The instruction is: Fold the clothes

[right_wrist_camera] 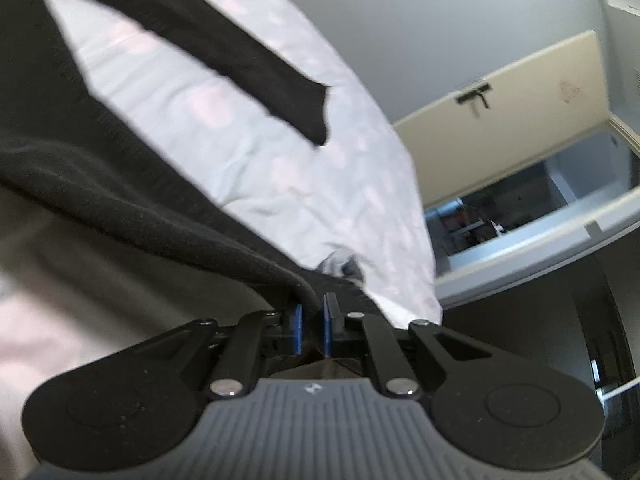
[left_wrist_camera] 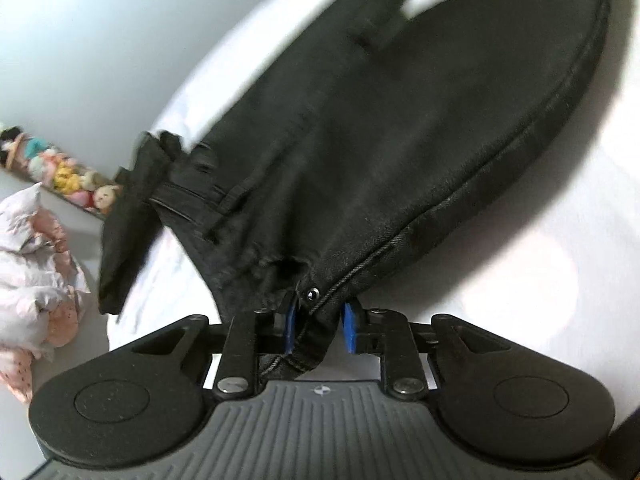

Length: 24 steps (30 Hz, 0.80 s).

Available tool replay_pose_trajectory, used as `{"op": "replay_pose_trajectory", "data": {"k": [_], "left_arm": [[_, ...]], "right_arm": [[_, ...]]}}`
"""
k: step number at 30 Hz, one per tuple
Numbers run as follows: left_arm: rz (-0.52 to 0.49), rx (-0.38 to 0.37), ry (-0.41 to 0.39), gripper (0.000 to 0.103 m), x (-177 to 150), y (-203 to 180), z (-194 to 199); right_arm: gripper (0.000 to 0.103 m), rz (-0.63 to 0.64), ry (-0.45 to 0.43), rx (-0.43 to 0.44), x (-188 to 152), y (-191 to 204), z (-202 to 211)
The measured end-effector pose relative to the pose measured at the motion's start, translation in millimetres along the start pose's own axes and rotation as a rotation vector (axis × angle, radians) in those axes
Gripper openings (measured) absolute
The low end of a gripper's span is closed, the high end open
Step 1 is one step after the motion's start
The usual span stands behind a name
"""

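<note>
I've got the black trousers pinched in both my left gripper and right gripper; next, I'd carry them across the bedsheet evenly.

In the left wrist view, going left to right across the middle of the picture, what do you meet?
Crumpled pink-and-white bedding → row of plush toys → black trousers, pinched by the left gripper → white bed sheet.

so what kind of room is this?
Likely a bedroom: the black trousers lie on a pale bedsheet, a row of plush toys lines the wall, and a doorway opens beyond.
</note>
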State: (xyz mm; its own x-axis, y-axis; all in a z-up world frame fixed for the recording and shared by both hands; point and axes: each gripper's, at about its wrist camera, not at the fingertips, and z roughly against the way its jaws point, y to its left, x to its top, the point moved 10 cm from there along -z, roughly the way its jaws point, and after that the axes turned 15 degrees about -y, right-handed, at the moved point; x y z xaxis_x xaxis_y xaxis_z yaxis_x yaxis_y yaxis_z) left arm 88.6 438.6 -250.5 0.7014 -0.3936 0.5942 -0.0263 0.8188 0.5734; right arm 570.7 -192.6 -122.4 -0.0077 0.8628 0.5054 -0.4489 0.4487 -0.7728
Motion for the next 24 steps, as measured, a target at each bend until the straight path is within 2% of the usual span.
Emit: {"op": "replay_pose_trajectory", "data": {"k": [5,11,18,24], "left_arm": [[0.141,0.020,-0.094,0.025,14,27,11],[0.230,0.006,-0.148,0.025,32,54,14],[0.277,-0.032,-0.132,0.024,64,96,5],[0.354,-0.071,-0.058,0.024,87,145,-36]], "right_arm": [[0.010,-0.045,0.003,-0.061,22,-18,-8],[0.009,-0.090,-0.051,-0.093,52,-42,-20],[0.009,-0.119,-0.138,-0.107,96,-73,-50],[0.009,-0.118,-0.203,-0.083,152,-89,-103]]}}
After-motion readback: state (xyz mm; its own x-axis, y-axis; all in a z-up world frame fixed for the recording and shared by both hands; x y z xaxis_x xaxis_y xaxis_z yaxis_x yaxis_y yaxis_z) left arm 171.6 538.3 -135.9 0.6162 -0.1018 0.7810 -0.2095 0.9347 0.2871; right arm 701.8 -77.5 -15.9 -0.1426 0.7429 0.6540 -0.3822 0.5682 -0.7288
